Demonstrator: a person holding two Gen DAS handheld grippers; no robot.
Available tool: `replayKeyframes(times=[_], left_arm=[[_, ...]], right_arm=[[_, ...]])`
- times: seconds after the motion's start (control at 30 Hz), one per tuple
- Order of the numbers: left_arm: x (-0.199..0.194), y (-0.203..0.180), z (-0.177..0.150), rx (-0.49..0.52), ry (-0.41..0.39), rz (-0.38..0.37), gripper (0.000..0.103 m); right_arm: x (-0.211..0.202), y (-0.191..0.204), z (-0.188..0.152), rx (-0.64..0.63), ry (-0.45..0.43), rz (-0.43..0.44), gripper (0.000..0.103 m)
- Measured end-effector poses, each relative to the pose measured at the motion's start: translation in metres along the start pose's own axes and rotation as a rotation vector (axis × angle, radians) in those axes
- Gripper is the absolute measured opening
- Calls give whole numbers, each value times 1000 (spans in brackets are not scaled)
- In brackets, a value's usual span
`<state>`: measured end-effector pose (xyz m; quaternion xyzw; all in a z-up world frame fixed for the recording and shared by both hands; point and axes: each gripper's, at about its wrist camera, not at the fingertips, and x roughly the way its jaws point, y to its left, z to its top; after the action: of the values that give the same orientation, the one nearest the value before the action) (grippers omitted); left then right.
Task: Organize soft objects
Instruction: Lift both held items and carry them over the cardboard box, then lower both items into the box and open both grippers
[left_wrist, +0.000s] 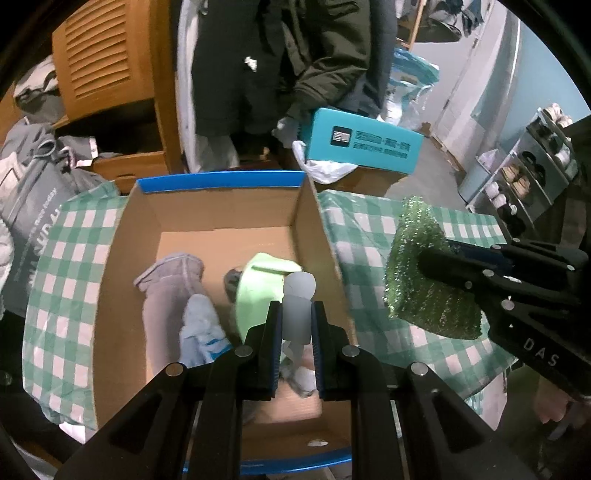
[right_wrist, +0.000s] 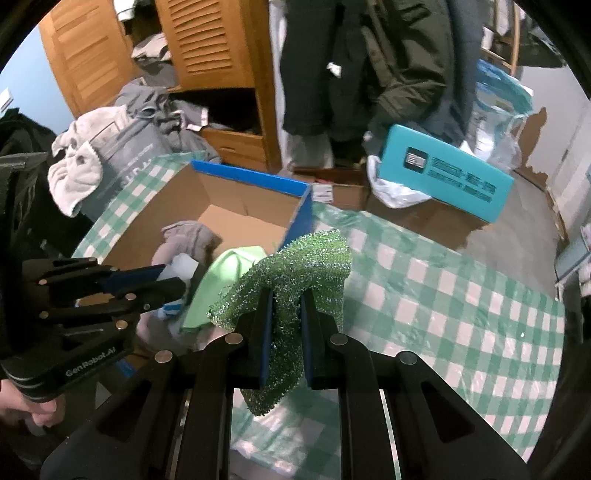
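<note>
left gripper (left_wrist: 295, 314): clamped on a pale grey-white soft foam piece (left_wrist: 298, 295), above the open brown cardboard box with blue rim (left_wrist: 221, 181)
right gripper (right_wrist: 287, 299): pinching a glittery green mesh scouring cloth (right_wrist: 303, 266), over the green-white checked tablecloth (right_wrist: 443, 295) beside the box
in box: grey cloth (left_wrist: 166, 280), light green cloth (left_wrist: 258, 288)

Teal box (left_wrist: 364, 146) beside hanging dark coats (left_wrist: 280, 55); louvred wooden cabinet (left_wrist: 99, 55) left.

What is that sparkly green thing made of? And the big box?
The green scrubber looks like knitted glittery plastic yarn: loopy, shiny flecks, floppy in the right gripper. The box looks like cardboard: matte brown walls with creases, blue edging.
</note>
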<state>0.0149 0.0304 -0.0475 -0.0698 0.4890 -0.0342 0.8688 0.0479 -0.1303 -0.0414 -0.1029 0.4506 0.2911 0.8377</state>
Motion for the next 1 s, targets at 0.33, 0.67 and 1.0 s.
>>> replayKeyframes(times=[0.33,0.67,1.0], left_arm=[[1,32,-6,-56,15,37,15],[9,53,-11,-103,50,71,20],[4,57,-11,-118,35,94,43]], right_arm=[[21,38,15,-73,29,45,12],[52,62,21,-137,99,75,12],[58,63,25,-138,104,89,34]])
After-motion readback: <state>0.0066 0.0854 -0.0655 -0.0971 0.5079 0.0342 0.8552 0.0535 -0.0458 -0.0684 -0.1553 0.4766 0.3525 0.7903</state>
